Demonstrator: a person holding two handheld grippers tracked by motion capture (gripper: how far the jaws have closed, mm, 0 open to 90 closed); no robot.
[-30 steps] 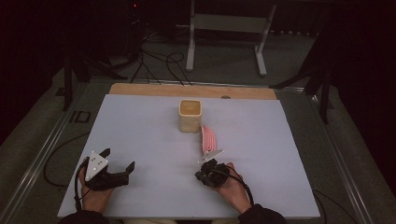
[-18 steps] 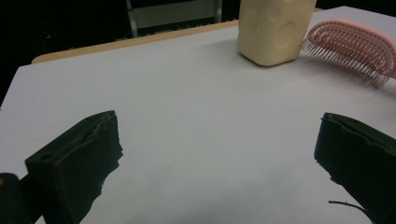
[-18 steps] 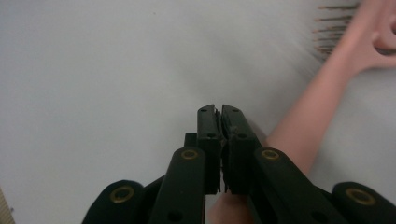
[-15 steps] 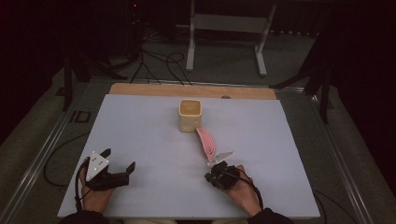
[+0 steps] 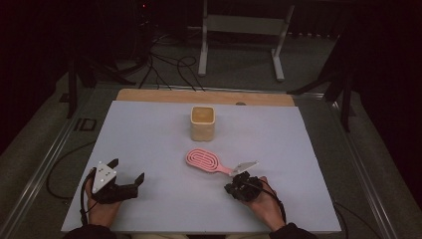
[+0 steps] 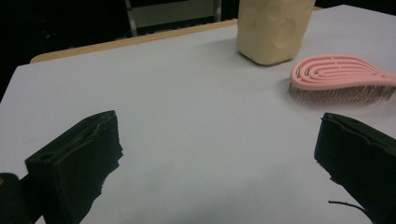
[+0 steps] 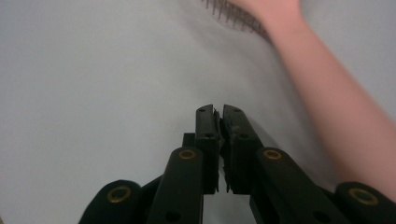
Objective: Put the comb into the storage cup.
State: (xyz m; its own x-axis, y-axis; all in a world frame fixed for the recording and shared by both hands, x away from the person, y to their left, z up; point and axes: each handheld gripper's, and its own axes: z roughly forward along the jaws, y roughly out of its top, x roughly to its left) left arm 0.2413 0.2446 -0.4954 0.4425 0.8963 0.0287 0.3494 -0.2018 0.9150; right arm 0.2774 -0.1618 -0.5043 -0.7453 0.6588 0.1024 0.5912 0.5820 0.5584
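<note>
Nearest you, your left gripper (image 5: 128, 170) sits at the near left of the table (image 5: 149, 129), jaws wide apart with nothing between them; the left gripper view shows bare tabletop in the gap (image 6: 217, 158).

Your right gripper (image 5: 230, 188) is at the near right. In the right gripper view (image 7: 220, 112) its jaws are pressed almost together with nothing in them.

The pink hairbrush (image 5: 203, 160) lies flat mid-table, bristles down, handle pointing at your right gripper and running just beside its jaws (image 7: 327, 93), not inside them.

Behind it stands the tan container (image 5: 202, 124), apart from the brush.

Judgement: the brush is laid down and let go; whether it goes into the container is open.

Hard to read: the handle is blurred, the brush head is cut off up close, and the container's inside can't be made out.
</note>
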